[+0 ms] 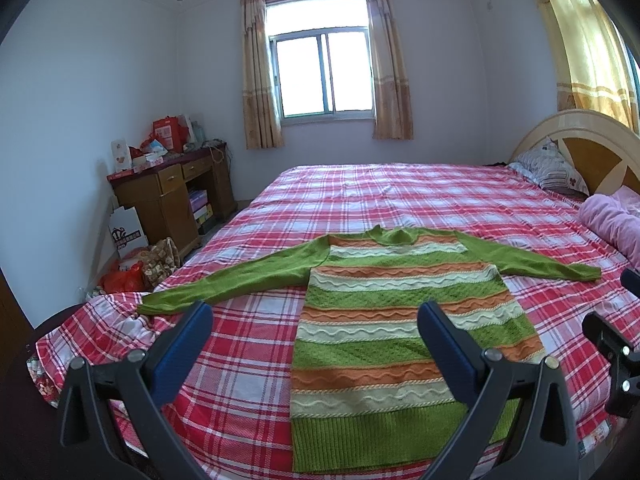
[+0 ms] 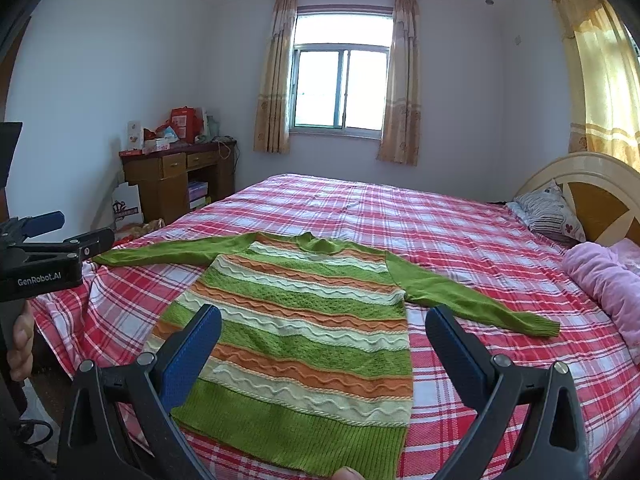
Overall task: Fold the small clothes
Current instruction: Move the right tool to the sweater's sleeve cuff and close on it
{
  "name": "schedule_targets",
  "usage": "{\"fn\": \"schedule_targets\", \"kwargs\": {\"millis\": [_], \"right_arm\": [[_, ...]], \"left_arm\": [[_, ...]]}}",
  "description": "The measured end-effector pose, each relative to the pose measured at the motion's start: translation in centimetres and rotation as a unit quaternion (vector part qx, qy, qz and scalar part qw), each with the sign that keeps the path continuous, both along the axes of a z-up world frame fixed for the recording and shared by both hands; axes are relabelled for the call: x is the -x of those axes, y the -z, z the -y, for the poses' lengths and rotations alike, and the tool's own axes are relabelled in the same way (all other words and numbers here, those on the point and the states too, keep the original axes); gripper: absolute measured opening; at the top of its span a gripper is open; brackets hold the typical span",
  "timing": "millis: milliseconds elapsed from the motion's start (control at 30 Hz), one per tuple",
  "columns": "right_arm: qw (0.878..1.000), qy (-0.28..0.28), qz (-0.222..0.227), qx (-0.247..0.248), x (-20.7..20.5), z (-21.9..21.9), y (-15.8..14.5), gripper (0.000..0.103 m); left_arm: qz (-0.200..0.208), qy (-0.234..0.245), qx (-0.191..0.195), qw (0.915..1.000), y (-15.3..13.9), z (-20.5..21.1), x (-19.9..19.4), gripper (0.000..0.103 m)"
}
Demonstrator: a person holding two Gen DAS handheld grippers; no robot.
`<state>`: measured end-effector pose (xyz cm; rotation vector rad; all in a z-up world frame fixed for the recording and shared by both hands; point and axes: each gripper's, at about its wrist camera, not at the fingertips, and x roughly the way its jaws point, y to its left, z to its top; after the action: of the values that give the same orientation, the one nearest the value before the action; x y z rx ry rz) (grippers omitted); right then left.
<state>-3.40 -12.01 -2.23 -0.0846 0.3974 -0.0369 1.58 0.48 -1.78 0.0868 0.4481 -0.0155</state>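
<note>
A small knit sweater [image 1: 384,320] [image 2: 296,328] with green, orange and cream stripes lies flat on the red plaid bed [image 1: 360,192] [image 2: 400,216], both green sleeves spread out sideways. My left gripper [image 1: 316,316] hovers open above the sweater's lower left part, nothing between its blue pads. My right gripper [image 2: 322,320] is open too, held over the sweater's lower body. The left gripper's body [image 2: 44,252] shows at the left edge of the right wrist view, with a hand [image 2: 20,340] below it.
A rolled pink blanket [image 1: 612,224] [image 2: 604,280] and a patterned pillow [image 1: 548,164] [image 2: 548,208] lie by the wooden headboard at right. A cluttered wooden desk [image 1: 172,188] [image 2: 176,176] with bags beside it stands left of the bed. A curtained window fills the far wall.
</note>
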Motion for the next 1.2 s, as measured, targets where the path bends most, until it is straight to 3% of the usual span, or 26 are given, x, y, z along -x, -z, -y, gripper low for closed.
{"fn": "schedule_targets", "kwargs": {"millis": [267,500,833,1033,1200], "right_arm": [[0.999,-0.005,-0.039,-0.025,-3.0,3.0,3.3,0.102],[0.995,0.020,-0.076,-0.069,-5.6,7.2,6.2,0.102],[0.981,0.114,-0.114,-0.103,-8.5,17.3,9.2,0.102],[0.967,0.170,-0.138,-0.130,-9.5,24.5,10.2,0.102],[0.954,0.227,-0.132,-0.149,-9.8,31.6,9.7,0.102]], "left_arm": [[-0.040,0.008,0.006,0.9991,3.0,0.0,-3.1,0.103],[-0.092,0.019,-0.013,0.9955,7.0,1.2,-7.2,0.103],[-0.115,0.033,-0.042,0.9920,9.5,4.4,-13.1,0.103],[-0.122,0.032,-0.051,0.9907,10.8,5.9,-16.5,0.103],[-0.125,0.021,-0.065,0.9897,11.6,6.4,-19.0,0.103]]}}
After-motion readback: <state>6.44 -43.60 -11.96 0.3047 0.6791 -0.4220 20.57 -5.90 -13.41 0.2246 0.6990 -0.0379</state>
